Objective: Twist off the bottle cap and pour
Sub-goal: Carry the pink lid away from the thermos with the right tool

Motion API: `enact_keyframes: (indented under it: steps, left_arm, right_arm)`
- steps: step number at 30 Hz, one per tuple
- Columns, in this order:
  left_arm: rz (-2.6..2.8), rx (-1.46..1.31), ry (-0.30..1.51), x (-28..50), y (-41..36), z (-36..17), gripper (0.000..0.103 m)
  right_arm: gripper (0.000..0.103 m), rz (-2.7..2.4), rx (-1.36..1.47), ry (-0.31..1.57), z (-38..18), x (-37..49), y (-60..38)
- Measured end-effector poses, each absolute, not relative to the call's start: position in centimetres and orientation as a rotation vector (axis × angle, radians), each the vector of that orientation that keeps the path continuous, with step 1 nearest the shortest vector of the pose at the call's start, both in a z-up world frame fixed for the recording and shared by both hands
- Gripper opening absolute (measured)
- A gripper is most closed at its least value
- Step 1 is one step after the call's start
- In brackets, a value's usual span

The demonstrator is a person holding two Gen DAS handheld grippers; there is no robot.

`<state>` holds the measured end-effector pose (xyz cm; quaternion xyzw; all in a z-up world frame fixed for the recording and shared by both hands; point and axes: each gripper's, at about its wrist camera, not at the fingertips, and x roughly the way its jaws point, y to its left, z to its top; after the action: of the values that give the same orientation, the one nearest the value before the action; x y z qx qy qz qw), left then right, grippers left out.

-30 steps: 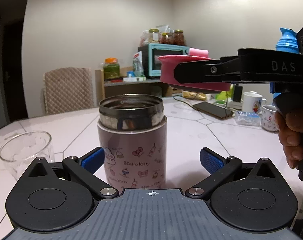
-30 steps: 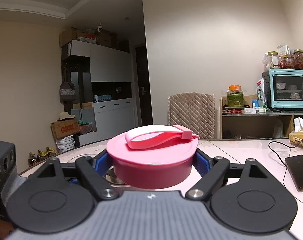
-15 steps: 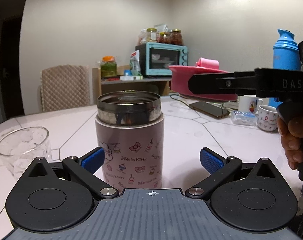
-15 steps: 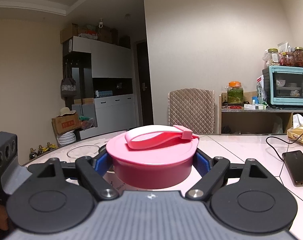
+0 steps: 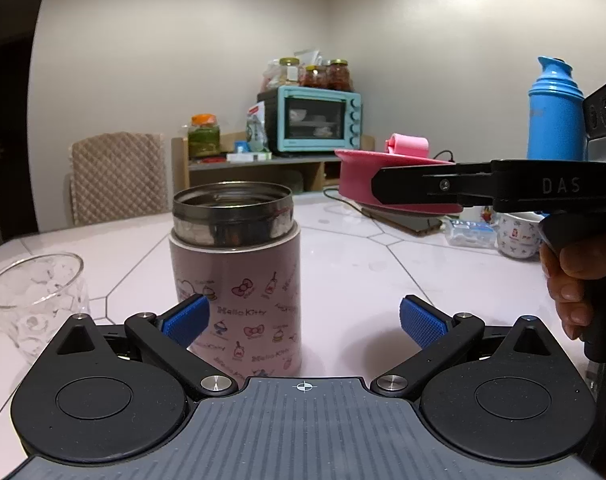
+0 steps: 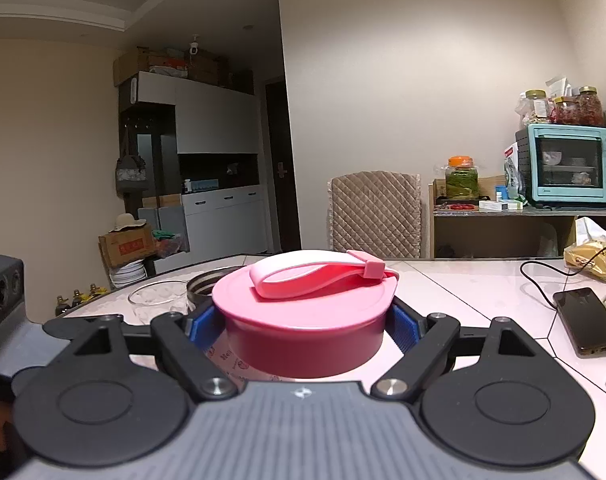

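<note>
A pink Hello Kitty flask [image 5: 239,280] with an open steel mouth stands upright on the table. My left gripper [image 5: 303,316] is open around its base, the flask nearer the left finger, the right finger apart from it. My right gripper [image 6: 303,320] is shut on the pink cap [image 6: 305,320] with a loop strap. In the left wrist view the cap [image 5: 359,184] hangs in the air to the right of the flask mouth. The flask rim [image 6: 207,284] shows behind the cap. An empty glass [image 5: 35,300] stands left of the flask.
A phone [image 6: 589,326] with a cable lies on the table at the right. Mugs [image 5: 519,232] and a blue thermos [image 5: 557,112] stand at the far right. A chair [image 5: 117,178] and a shelf with a teal oven [image 5: 315,124] are behind the table [image 5: 383,272].
My right gripper has carried the cap down and to the right, away from the flask mouth. The left gripper stays open around the flask.
</note>
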<state>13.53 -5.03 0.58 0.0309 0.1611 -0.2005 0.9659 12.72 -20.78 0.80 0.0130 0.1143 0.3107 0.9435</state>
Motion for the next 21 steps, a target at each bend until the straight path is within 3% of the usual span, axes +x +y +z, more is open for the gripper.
enact_keyframes:
  steps: [21]
  left_arm:
    - [-0.495,0.072,0.329,13.3,-6.6,0.2,0.103]
  right_arm:
    - [0.085,0.626,0.012,0.271,-0.3,12.6,-22.7]
